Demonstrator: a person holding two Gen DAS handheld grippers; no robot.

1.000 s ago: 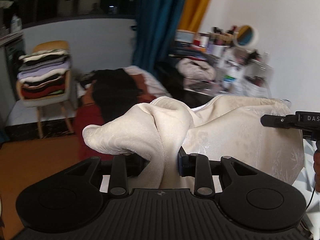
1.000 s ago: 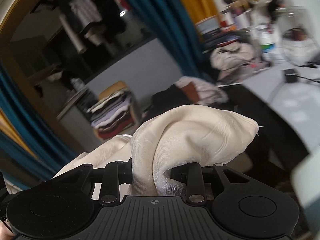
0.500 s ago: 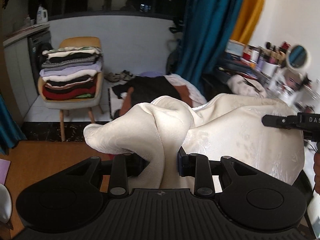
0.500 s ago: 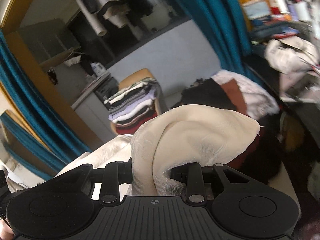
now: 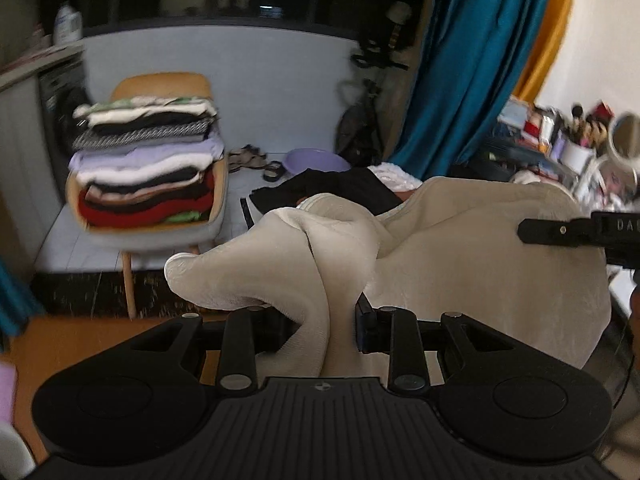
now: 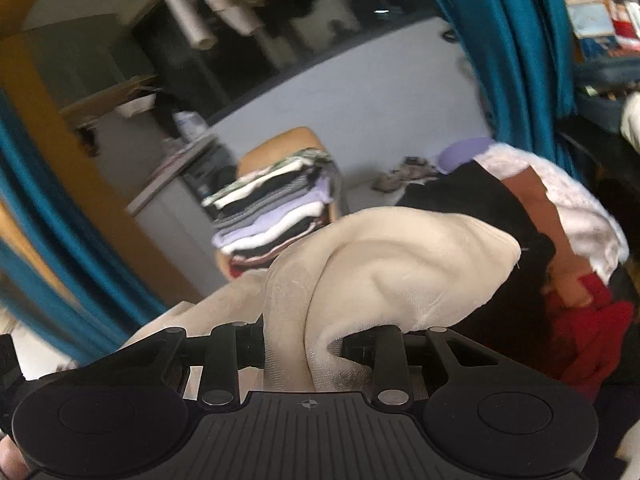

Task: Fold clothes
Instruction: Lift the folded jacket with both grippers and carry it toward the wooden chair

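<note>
I have the cream cloth (image 5: 460,248) off the ground, held up between my two tools. My left tool (image 5: 326,320) is clamped on one bunched end of it, and the cloth spills over the fingers and hangs down in front. My right tool (image 6: 304,344) is clamped on the other bunched end (image 6: 384,272) in the same way. In the left view I can see the tip of the right tool (image 5: 560,232) sticking in from the side, with the cloth stretched across to it.

I think this piece is already folded and I am on the carrying step. Ahead of me is a chair (image 5: 160,84) with a tall stack of folded clothes (image 5: 148,168) on it. That looks like the place this cloth should go. A heap of clothes not yet folded (image 6: 532,216), black, white and red, lies near the chair, to its right in both views.

For the next move I need to bring both tools over the top of the stack, keep them level with each other so the cloth does not sag or twist, lay it flat on top, and only then let go. The stack is high and leans a bit, so I should set it down softly.

The only writing I can read is "DA" on the right tool in the left view, cut off at the edge. A white bottle (image 5: 68,24) on the shelf has a label, too blurred to read
</note>
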